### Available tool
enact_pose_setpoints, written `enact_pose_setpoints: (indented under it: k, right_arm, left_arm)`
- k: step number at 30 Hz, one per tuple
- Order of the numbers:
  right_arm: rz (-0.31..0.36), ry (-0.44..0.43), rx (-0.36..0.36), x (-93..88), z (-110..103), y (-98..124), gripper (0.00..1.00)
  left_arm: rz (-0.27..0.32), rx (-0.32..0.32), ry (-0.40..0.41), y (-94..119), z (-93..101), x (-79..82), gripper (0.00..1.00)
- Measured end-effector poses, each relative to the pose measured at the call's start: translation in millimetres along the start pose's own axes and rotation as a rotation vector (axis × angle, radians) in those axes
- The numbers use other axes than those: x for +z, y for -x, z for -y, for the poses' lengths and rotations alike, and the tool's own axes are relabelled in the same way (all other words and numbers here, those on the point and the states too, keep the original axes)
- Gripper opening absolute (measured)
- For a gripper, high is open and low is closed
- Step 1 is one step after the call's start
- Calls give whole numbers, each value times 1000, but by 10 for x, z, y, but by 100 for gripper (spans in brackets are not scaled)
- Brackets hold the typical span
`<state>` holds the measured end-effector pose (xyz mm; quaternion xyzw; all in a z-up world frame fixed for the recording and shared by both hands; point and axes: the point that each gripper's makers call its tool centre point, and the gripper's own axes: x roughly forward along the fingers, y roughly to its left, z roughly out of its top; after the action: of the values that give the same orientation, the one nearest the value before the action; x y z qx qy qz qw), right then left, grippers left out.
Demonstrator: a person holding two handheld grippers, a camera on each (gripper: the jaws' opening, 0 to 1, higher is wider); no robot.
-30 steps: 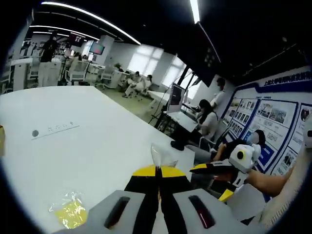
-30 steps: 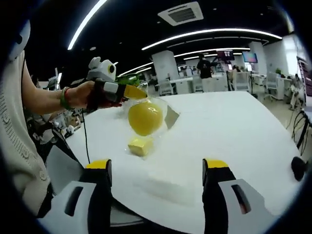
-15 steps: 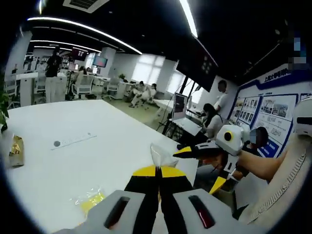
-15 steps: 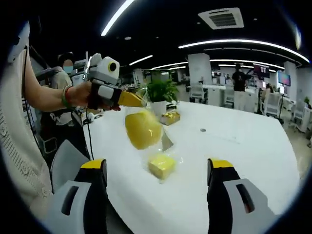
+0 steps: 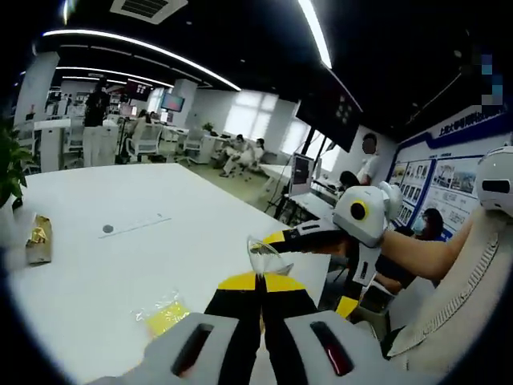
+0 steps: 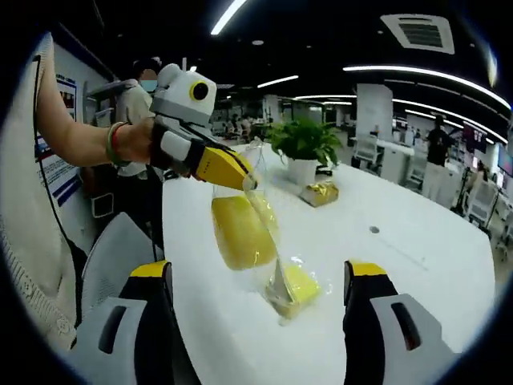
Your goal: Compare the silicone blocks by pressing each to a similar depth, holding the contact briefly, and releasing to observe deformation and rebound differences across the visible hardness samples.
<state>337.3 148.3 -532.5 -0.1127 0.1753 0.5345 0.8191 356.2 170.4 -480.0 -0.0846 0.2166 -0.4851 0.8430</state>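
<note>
My left gripper is shut on the top corner of a clear plastic bag. In the right gripper view the left gripper is held up by a hand, and the bag hangs from it with a yellow silicone block inside, above the white table. A second yellow block in its own clear wrap lies on the table just below; it appears as a yellow block in the left view too. My right gripper stands wide open, empty, facing the hanging bag; its open jaws reach in from the right.
A potted plant and a small gold packet stand farther along the table; the packet is near the left edge. A dark dot marks the tabletop. Seated people and desks lie beyond the table's far edge.
Both views have swung round. The right gripper has come closer to the left one, and the hanging bag now looms nearer between the right jaws. The left gripper keeps its hold.
</note>
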Motion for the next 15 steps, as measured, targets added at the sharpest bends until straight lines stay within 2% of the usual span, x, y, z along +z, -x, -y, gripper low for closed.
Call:
enact_pose_setpoints:
  k: [9,15]
  right_arm:
    - [-41,37,79,53,-61,-299,70]
    - [-75,53,124,17,-136,-432,61]
  left_arm:
    - [-30,-21,-19,-33,75,-51,0]
    - [-52,-41,-37,-70,136,-83,0]
